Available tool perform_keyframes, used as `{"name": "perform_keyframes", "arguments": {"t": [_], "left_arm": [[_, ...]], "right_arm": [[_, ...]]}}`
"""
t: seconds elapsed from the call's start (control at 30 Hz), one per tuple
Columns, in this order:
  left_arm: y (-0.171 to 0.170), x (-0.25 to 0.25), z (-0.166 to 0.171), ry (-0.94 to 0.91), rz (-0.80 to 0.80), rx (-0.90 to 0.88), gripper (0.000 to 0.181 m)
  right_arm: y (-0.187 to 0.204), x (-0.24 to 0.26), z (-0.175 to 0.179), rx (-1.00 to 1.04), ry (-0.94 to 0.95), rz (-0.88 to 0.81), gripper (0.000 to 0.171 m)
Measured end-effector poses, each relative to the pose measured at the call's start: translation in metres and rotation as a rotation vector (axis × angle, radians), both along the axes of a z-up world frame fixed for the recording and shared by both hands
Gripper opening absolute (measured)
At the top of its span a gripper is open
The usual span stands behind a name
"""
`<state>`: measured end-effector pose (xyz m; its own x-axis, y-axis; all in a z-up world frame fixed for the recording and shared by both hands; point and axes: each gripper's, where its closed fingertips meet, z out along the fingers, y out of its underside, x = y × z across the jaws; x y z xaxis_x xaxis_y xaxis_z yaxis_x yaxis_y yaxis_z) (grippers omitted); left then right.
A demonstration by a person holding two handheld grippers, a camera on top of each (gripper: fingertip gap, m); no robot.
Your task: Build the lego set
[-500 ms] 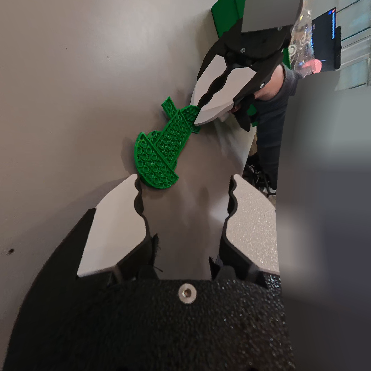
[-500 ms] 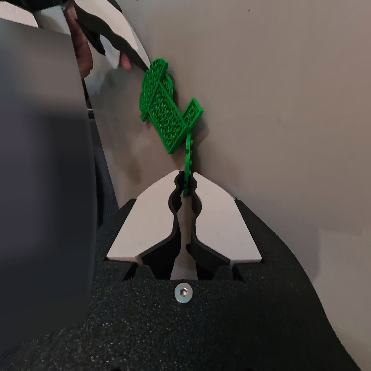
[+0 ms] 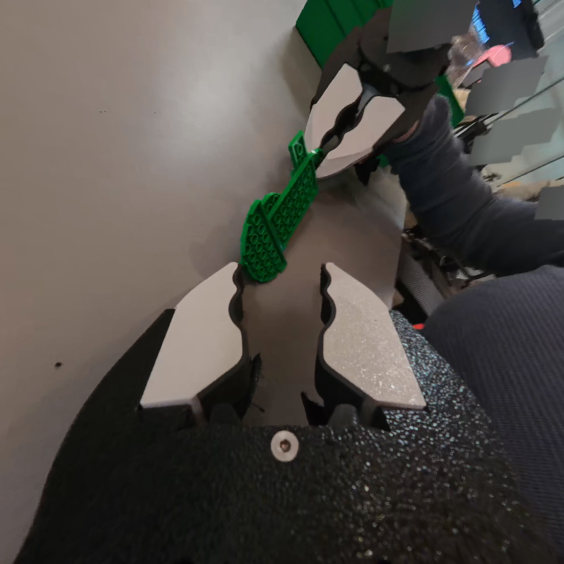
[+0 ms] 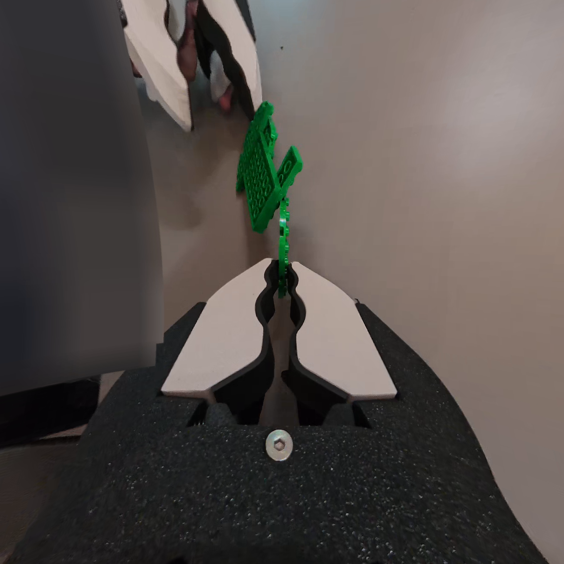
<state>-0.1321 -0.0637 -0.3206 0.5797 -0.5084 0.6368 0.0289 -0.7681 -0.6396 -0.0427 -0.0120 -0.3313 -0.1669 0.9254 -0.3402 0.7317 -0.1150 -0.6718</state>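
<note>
The green plate assembly (image 4: 265,180) is held off the grey table (image 4: 427,152) by one thin edge piece, pinched in the closed right gripper (image 4: 283,268), so it could be twisted loose if knocked by the open, empty left gripper (image 3: 279,271) just beside it.

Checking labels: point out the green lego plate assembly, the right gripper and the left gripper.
green lego plate assembly (image 3: 276,232), left wrist view, studless underside.
right gripper (image 4: 282,268), right wrist view, between fingertips.
left gripper (image 3: 279,268), left wrist view, between fingertips.
</note>
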Motion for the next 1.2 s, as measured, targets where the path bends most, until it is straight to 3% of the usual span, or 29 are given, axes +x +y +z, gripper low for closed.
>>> {"name": "perform_keyframes", "arguments": {"t": [0.17,0.23,0.37,0.5,0.6,0.73,0.97,1.07,1.2], "left_arm": [[0.007,0.000,-0.006,0.206,-0.029,0.152,0.024],[0.010,0.001,-0.009,0.296,-0.044,0.191,0.022],[0.018,0.004,-0.011,0.414,-0.047,0.239,0.040],[0.019,0.006,-0.016,0.473,-0.122,0.234,0.073],[0.018,0.012,-0.019,0.473,-0.236,0.238,0.078],[0.007,0.019,-0.021,0.392,-0.365,0.162,0.047],[0.004,0.016,-0.002,0.302,-0.357,0.222,0.011],[0.007,0.008,0.004,0.395,-0.339,0.321,0.008],[0.011,-0.005,0.005,0.684,-0.376,0.507,0.008]], "right_arm": [[-0.010,-0.002,-0.003,0.073,0.009,0.073,0.005],[-0.014,-0.004,-0.003,0.036,0.003,0.088,0.005],[-0.017,-0.006,-0.003,0.015,0.008,0.104,0.005],[-0.019,-0.007,-0.003,0.034,0.016,0.129,0.005],[-0.021,-0.008,-0.002,0.067,0.030,0.159,0.005],[-0.024,-0.009,-0.001,0.101,0.043,0.189,0.005],[-0.009,-0.003,-0.002,0.173,0.025,0.116,0.005],[0.011,0.002,0.006,0.265,0.033,0.044,0.005],[0.009,-0.002,0.043,0.385,0.169,0.050,0.005]]}}
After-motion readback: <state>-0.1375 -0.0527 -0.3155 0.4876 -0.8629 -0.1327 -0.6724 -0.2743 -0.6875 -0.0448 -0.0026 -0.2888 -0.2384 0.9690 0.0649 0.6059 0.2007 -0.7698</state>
